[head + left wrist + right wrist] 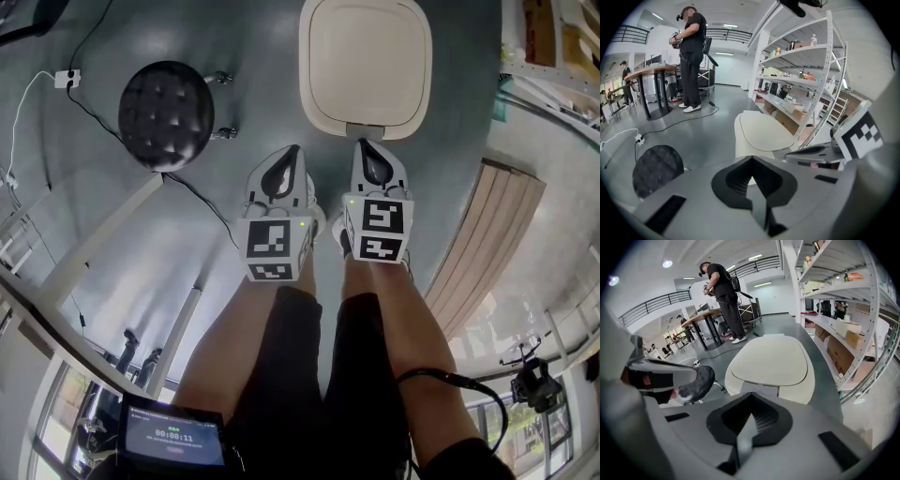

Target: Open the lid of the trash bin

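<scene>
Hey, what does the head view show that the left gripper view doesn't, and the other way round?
Only the head view: the person's legs and the timer screen.

Only the left gripper view: the shelving stocked with goods, and a standing person beside a table.

Both: the trash bin with its lid down, the black stool, the white power strip, and the left gripper, jaws together.

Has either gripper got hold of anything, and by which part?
Nothing is held. The left gripper and the right gripper are both shut and empty, just short of the closed bin lid.
</scene>
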Demonstrator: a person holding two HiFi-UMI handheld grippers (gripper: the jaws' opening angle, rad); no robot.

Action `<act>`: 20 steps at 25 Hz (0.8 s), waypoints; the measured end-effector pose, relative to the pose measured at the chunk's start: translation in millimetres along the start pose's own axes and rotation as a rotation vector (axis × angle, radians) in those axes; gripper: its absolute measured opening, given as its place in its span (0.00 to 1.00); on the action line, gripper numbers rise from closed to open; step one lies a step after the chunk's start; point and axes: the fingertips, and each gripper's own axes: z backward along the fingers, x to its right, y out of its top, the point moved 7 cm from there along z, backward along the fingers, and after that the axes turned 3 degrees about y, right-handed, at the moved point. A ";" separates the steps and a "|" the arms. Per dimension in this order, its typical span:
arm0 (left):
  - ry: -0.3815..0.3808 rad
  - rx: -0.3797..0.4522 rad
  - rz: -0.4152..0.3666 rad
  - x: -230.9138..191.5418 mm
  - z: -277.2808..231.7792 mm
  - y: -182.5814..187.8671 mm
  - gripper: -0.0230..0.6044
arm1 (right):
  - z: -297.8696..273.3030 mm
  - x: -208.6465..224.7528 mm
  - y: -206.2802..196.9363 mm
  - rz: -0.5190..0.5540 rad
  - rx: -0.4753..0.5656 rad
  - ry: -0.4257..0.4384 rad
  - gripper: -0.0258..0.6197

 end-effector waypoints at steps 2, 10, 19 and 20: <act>0.000 0.002 -0.001 -0.3 0.0 0.1 0.03 | -0.2 -1.6 2.0 0.010 -0.007 -0.004 0.03; -0.003 0.000 -0.011 -3.9 -2.1 -1.6 0.03 | -1.6 -3.3 1.9 0.082 -0.026 -0.012 0.03; 0.003 0.009 -0.019 -8.1 -4.1 -0.9 0.03 | -1.6 -5.0 1.5 0.120 -0.038 -0.016 0.03; 0.005 0.011 -0.020 -8.1 -4.4 -1.5 0.03 | -1.8 -5.0 1.1 0.118 -0.038 -0.015 0.03</act>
